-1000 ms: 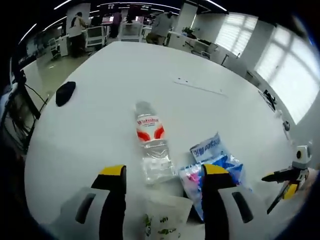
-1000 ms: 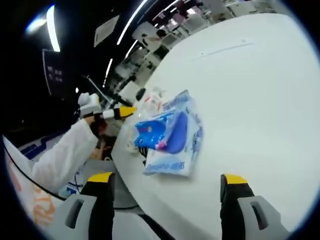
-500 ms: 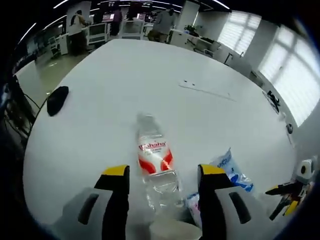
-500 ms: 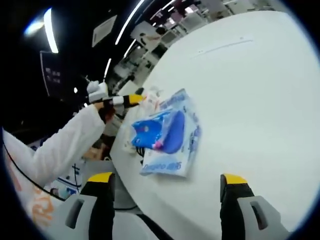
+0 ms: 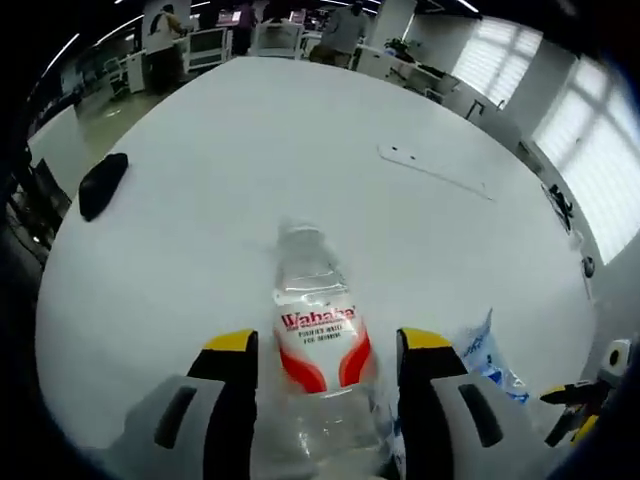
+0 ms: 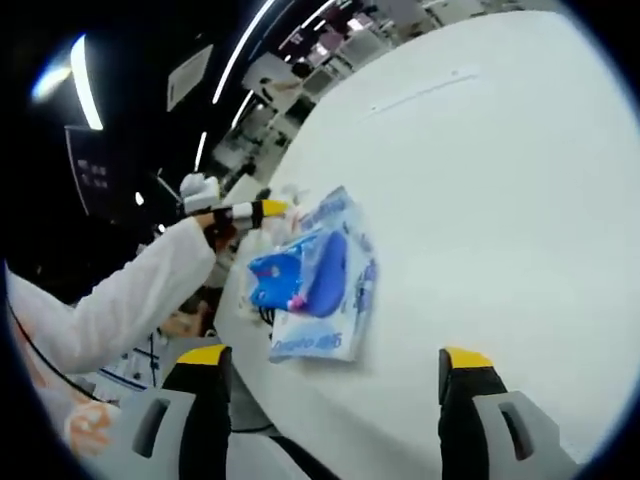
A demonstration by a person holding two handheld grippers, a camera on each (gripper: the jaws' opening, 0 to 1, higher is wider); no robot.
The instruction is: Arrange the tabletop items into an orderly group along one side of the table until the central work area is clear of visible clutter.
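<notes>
white tabletop [image 5: 200, 170] spreads under both views. left gripper [image 5: 318, 350] has its jaws spread on either side of a lying water bottle [image 5: 312, 320] (contact not clear), a blue packet [image 5: 490, 355] just beside it. right gripper [image 6: 328, 360] is wide and empty, the packet ahead. farther off lies a black object [image 5: 102, 185].

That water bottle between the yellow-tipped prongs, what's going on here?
A person is tidying a white table with two handheld grippers. The left gripper sits open around a clear water bottle lying on the table, not yet clamped. The right gripper hangs open near a blue plastic packet at the table's edge.
</notes>
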